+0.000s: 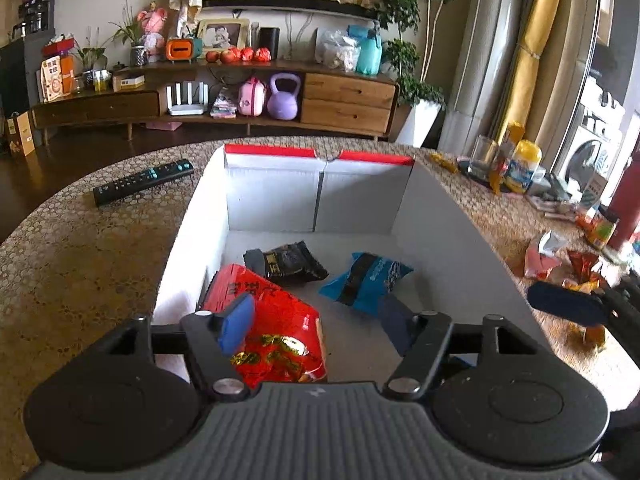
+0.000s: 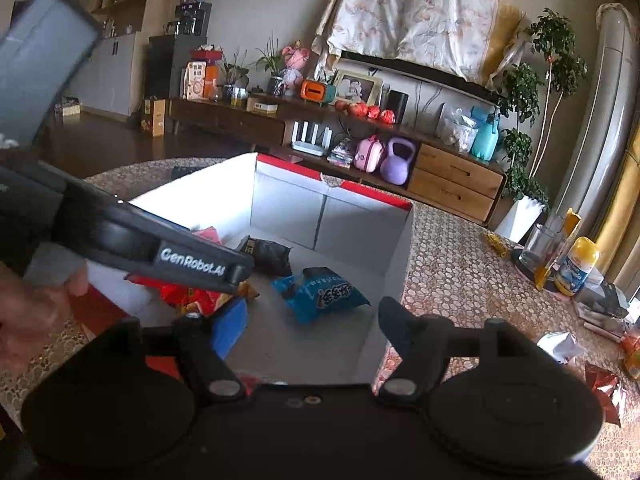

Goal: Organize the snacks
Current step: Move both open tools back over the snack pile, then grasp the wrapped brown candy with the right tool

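Now my left tongs (image 1: 316,320) hang spread inside the box (image 1: 460,216), red snack bag (image 1: 276,320) just below; right tongs (image 2: 312,320) spread above the blue packet (image 2: 320,292).

- Daylight enters from the window (image 1: 600,92) at right, leaving the room moderately dim.
- Fisheye bending curves the table (image 1: 80,248) edge; corners vignette black.
- Box (image 1: 276,200) interior partly shadowed; the right-wrist foreground seems blurred.

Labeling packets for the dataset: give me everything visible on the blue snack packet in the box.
The blue snack packet is a small, glossy pillow-style pouch, puffed and sealed, with a black band and white lettering on its face. It lies flat and slightly askew on the white box floor, right of centre, apart from the black packet and the red bag. No claw touches it.
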